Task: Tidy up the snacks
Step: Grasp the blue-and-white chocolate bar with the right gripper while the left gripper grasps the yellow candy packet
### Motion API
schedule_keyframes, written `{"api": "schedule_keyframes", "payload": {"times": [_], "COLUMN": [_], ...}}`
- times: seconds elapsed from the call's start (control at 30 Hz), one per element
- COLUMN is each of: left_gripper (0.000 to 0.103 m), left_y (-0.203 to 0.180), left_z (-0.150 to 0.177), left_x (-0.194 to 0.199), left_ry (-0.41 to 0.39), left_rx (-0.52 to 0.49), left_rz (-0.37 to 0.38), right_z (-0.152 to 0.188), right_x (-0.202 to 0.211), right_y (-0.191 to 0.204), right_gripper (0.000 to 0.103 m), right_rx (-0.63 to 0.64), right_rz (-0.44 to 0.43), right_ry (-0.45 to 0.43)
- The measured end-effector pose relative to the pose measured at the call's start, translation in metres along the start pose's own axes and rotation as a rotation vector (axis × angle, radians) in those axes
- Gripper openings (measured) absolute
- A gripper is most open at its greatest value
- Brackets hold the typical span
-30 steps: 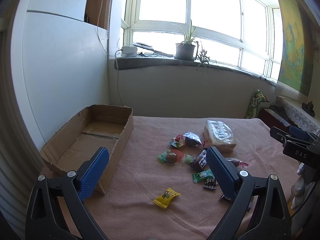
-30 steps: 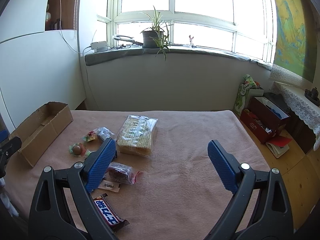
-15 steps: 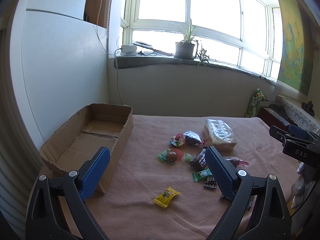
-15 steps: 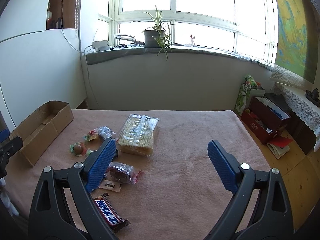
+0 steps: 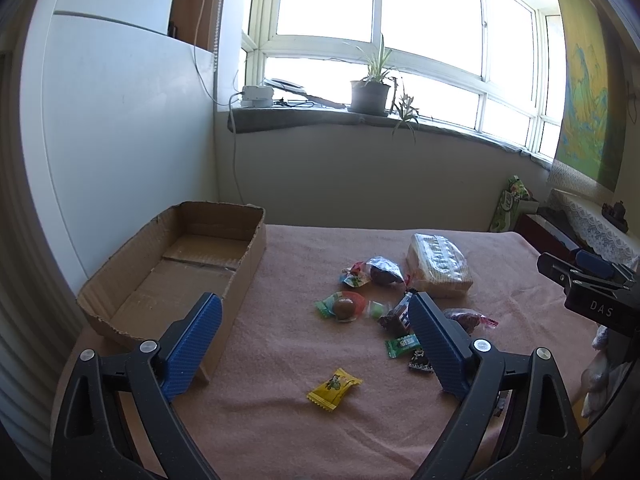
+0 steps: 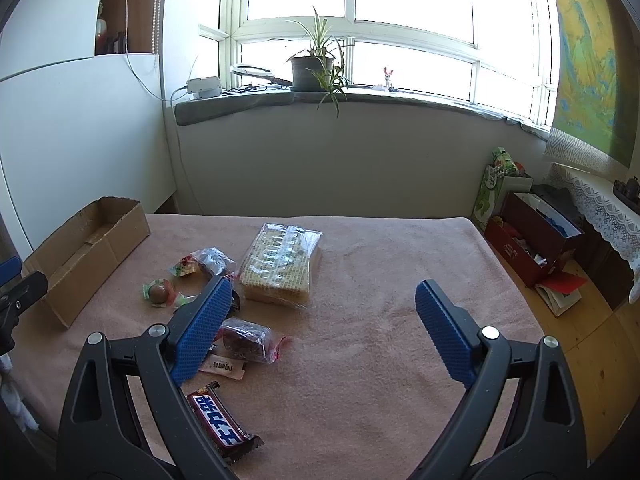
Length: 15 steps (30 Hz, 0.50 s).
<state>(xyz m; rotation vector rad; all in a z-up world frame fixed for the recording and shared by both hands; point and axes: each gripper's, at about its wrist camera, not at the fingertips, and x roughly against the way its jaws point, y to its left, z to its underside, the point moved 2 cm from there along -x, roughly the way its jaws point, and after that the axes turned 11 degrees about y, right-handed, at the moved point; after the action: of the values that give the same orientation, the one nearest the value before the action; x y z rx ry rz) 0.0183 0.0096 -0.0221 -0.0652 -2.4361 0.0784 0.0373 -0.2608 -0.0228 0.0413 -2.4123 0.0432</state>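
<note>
Hovering over the pink tablecloth (image 6: 360, 360), your left gripper (image 5: 312, 340) and right gripper (image 6: 320, 320) both gape, holding nothing. Snacks (image 5: 348, 306) lie scattered mid-table, right of the cardboard box (image 5: 132, 248).

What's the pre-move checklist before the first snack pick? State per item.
1. Left tool open, nothing between its pads: ok.
2. Right tool open, nothing between its pads: ok.
3. Cardboard box top open, floor bare, ready to take snacks: ok.
4. Yellow candy lies alone on the pink cloth, apart from the other snacks, roughly between the left tool's pads: ok.
5. Cracker pack free of overlap: ok on the visible sides; its left edge sits close to the small wrappers.
6. Chocolate bar clear of the right tool: not ok, its near-left end is hidden under the tool's left arm.
</note>
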Motion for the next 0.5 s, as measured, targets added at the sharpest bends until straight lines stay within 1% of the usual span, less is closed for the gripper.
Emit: {"api": "schedule_keyframes", "payload": {"times": [0.2,0.23,0.27,0.33,0.4,0.43,0.5], "left_gripper": [0.092,0.090,0.084,0.081,0.079,0.076,0.074], "left_y": [0.004,0.006,0.007,0.009,0.010,0.010,0.009], "left_z": [0.007,0.008,0.010,0.013,0.018,0.021,0.028], "left_x": [-0.003,-0.006,-0.008,-0.015,-0.020,-0.023,-0.030], "left_ry": [0.027,0.037,0.051,0.083,0.110,0.125,0.160], "left_rx": [-0.002,0.000,0.002,0.006,0.007,0.005,-0.004], "left_rz": [0.004,0.006,0.011,0.027,0.045,0.055,0.072], "right_z": [0.006,0.007,0.009,0.013,0.018,0.022,0.029], "right_x": [-0.001,-0.002,-0.002,-0.004,-0.008,-0.010,-0.017], "right_y": [0.001,0.002,0.003,0.003,0.004,0.005,0.006], "right_gripper": [0.095,0.095,0.095,0.094,0.090,0.087,0.083], "right_rx": [0.017,0.023,0.030,0.040,0.050,0.055,0.064], "right_rz": [-0.037,-0.041,-0.046,-0.064,-0.091,-0.107,-0.148], "right_ry": [0.017,0.020,0.022,0.027,0.046,0.063,0.105]}}
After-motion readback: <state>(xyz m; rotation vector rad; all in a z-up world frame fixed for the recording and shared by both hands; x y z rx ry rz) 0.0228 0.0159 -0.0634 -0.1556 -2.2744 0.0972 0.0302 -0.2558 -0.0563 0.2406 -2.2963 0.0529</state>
